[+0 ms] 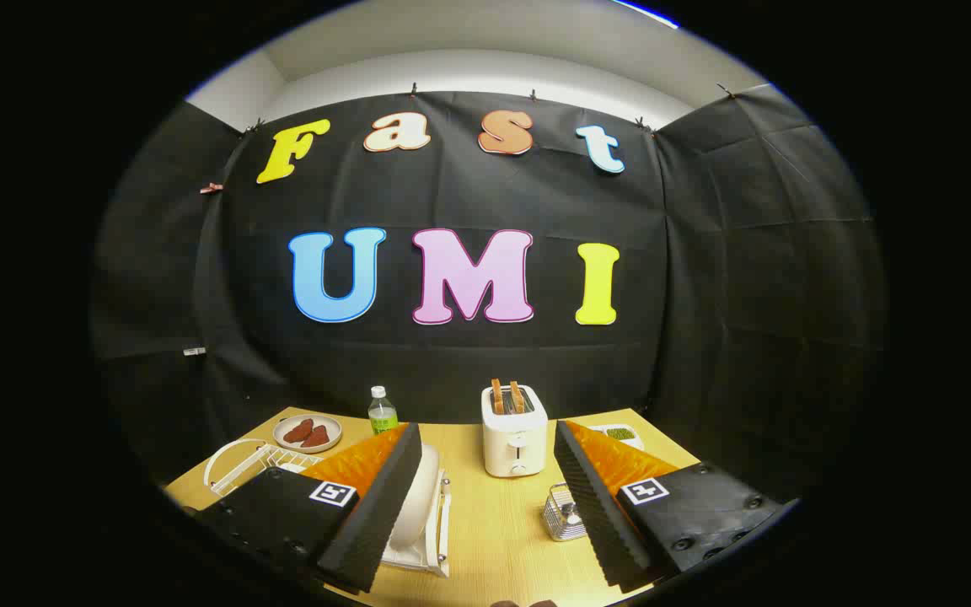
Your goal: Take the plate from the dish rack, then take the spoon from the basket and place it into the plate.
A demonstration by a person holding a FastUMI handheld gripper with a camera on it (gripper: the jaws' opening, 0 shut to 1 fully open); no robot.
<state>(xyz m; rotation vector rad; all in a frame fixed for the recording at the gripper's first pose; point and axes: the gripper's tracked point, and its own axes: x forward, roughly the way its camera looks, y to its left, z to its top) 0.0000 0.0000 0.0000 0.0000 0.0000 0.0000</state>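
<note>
Gripper (485,497) low in the frame, fingers spread wide apart, nothing between them but bare table (494,539), so it's open and empty as it hangs over the near edge

Now the thing to watch: the plate (418,497) stands on edge in the white dish rack (431,548), lower centre-left, right against the inner face of the left finger (372,506). Its rim runs near to far, so the disc faces sideways. It lies just left of the gap, and my read is the fingers need a small shift left to straddle that rim, with the left finger by far the nearer one

Lower centre-right, just inside the right finger (599,506), sits a small wire basket (564,514) with something metallic in it. Probably the spoon, though I can't make out its shape from here

Further back, dead centre, a white toaster (515,443) with two slices standing up in its slots. Left of it a green-labelled bottle (382,411), then a small plate holding reddish-brown pieces (307,432). A second white wire rack (245,466) lies at the left edge of the table. At centre right, behind the right finger, a white dish with something green in it (620,435)

Neither step looks started; the plate is first
</note>
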